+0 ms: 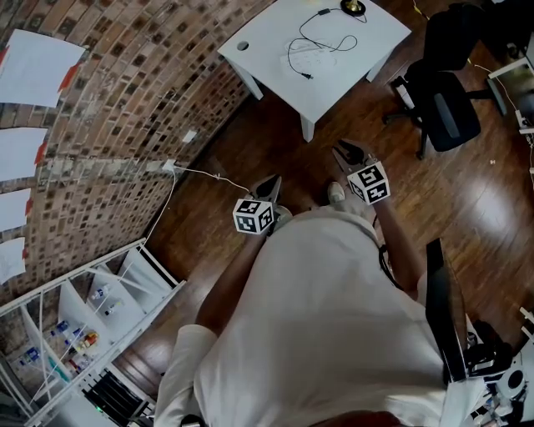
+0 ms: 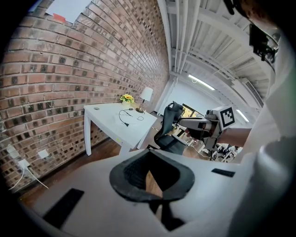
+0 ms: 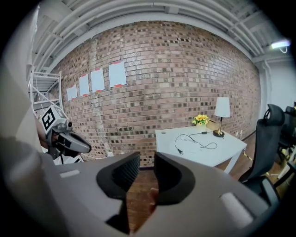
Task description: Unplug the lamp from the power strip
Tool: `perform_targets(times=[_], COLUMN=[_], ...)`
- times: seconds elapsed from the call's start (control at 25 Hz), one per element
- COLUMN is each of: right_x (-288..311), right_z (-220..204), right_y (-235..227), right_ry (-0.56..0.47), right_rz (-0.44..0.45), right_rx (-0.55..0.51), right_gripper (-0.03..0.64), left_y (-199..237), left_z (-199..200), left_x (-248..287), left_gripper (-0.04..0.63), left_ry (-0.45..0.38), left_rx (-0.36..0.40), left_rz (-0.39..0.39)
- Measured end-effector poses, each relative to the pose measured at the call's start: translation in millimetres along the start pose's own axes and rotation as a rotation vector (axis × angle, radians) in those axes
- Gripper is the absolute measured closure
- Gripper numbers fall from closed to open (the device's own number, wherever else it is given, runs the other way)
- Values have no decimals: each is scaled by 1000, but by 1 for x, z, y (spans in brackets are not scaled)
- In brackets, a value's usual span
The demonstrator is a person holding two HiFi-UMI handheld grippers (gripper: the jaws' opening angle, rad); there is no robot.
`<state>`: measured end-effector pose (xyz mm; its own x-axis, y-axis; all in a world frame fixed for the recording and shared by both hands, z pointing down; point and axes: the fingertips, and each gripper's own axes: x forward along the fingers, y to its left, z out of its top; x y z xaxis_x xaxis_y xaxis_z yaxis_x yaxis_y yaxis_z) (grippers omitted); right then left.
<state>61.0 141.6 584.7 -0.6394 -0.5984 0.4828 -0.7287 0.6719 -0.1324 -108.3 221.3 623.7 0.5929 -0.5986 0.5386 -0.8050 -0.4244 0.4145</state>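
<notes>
Against the brick wall (image 1: 125, 100), the worktop (image 1: 275, 50); on it, lamp (image 3: 222, 111) at the far end, flowers (image 3: 200, 119) just beside, cable (image 1: 321, 42) nearer; to its right, chair (image 1: 446, 100).

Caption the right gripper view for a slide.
Right gripper, fingers apart and empty, facing a brick wall and a white table with lamp, yellow flowers and black cord.

white table (image 1: 269, 65) bears a lamp (image 3: 222, 115), yellow flowers (image 3: 201, 119) and a black cable (image 1: 310, 43).

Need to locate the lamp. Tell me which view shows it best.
The right gripper view: the lamp stands whole, shade to base, on the table. The left gripper view shows the lamp smaller; the head view catches only its base.
</notes>
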Motion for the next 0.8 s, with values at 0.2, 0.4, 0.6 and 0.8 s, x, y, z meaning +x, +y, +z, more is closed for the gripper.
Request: perform_targets(times=[0.2,0.4,0.6,0.8], right_x=[-1,6,1,-2], right_z=[-4,-5,-11,-14], right_y=[0,3,0,-1], right_ry=[13,28,41,45], right_rz=[-2,21,25,18], right_rx=[6,-7,-10,-5], right_gripper=[534,534,534,534], left_y=[0,4,-4,-9], left_z=[-2,0,-5,-3], left_x=[0,-2,4,5], left_gripper=[594,594,594,594], left_ry=[7,-2,7,15], left_rx=[-1,-3,2,11], left_rz=[-6,9,6,1])
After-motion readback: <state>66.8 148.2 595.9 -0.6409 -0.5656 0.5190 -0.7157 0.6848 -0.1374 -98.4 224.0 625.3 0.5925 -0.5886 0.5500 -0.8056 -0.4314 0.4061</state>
